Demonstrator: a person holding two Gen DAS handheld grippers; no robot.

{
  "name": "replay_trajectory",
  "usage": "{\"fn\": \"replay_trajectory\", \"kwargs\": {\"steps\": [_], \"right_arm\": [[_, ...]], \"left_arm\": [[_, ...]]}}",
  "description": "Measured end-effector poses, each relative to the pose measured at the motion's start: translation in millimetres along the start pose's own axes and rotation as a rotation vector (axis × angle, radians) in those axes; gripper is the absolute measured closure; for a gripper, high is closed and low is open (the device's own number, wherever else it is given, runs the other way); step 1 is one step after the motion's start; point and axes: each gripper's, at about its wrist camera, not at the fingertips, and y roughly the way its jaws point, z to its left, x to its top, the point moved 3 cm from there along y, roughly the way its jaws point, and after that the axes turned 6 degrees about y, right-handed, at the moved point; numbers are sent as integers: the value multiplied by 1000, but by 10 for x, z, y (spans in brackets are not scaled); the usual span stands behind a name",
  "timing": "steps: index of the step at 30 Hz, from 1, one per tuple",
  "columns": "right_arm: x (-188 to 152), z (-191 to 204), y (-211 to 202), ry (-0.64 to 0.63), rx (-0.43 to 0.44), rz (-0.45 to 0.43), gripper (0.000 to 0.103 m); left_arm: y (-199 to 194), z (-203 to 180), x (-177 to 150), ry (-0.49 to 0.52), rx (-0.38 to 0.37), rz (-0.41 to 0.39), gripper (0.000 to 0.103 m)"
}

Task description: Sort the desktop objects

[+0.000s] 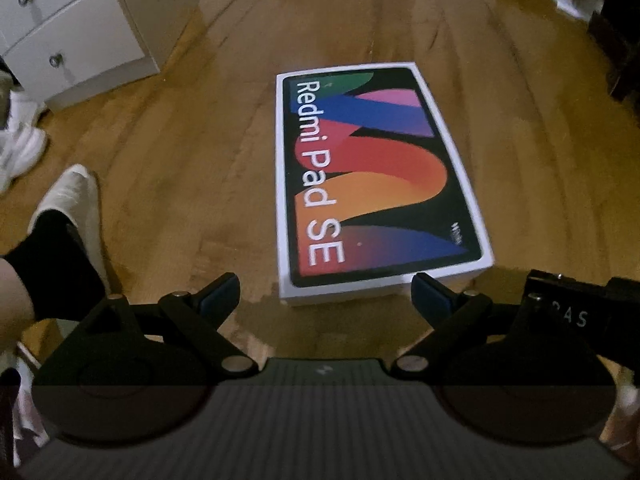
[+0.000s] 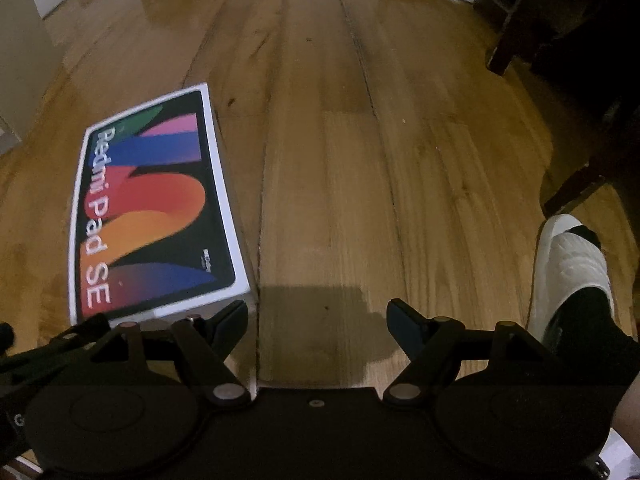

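A white Redmi Pad SE box with a colourful lid lies flat on the wooden floor, just ahead of my left gripper. That gripper is open and empty, its jaws wide apart at the box's near edge. In the right wrist view the same box lies at the left. My right gripper is open and empty over bare floor, to the right of the box. Part of the left gripper shows at the lower left of that view.
A white drawer cabinet stands at the far left. The person's feet in white slippers are at the left and at the right. Dark chair legs stand at the far right. White shoes lie by the cabinet.
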Motion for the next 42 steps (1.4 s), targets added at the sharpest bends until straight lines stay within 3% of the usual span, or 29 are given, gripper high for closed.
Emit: {"fn": "replay_trajectory", "kwargs": {"steps": [14,20,25,42], "right_arm": [[-108,-2,-23,28,-20,-7,22],[-103,8,54,43,-1,-28,22],[-126,46,105,-3,-53,-20,22],[-138,96,204,-14,-15,12,22]], "left_arm": [[-13,19,-107,5,20,9,10],[-52,-89,-63,93,110,-61,10],[20,-70,-76,82,93,-28,10],[128,-15,-137,39,140,39,8]]}}
